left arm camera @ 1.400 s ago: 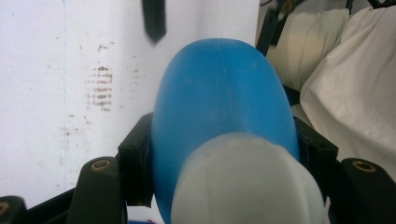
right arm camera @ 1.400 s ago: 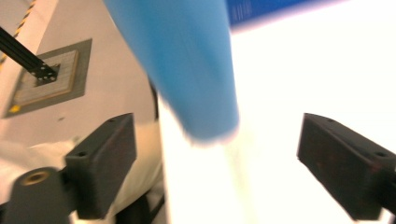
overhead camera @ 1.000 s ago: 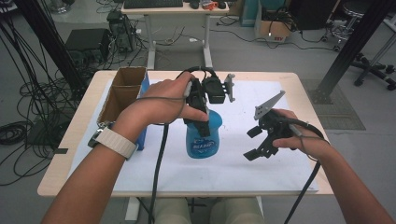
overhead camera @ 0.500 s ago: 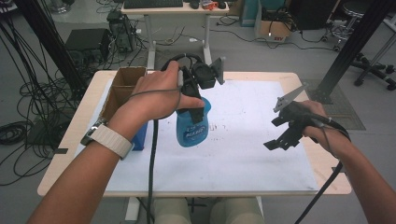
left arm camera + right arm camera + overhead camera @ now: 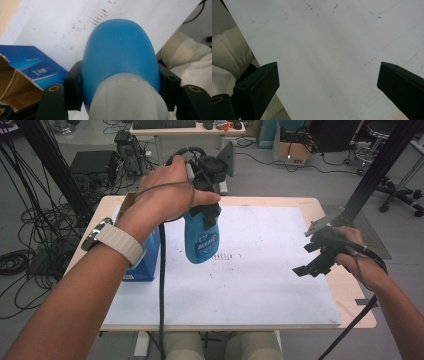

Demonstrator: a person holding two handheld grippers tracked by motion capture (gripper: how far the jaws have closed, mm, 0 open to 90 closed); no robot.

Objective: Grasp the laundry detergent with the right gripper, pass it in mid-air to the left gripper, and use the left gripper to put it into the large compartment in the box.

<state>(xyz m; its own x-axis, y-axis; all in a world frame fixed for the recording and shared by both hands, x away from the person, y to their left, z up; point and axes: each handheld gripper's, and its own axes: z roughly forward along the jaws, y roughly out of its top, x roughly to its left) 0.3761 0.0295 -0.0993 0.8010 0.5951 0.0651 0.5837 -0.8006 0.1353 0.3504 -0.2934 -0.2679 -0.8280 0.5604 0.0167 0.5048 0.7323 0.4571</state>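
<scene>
Worktop [image 5: 345, 315] carries a white sheet [image 5: 260, 285]; cabled lab floor surrounds it. Cardboard box [image 5: 15, 87] stands open beside a blue carton [image 5: 147, 257]. Left gripper [image 5: 205, 215] fingers clamp the blue bottle [image 5: 201, 240] aloft; right gripper [image 5: 312, 252] fingers spread wide, empty.

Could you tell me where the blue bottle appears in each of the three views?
High view: the blue bottle hangs upper centre, held in the left gripper above the white sheet.
Left gripper view: it sits at the centre, clamped between the jaws.
Right gripper view: not in it.
Shared landmark: the white sheet.
</scene>
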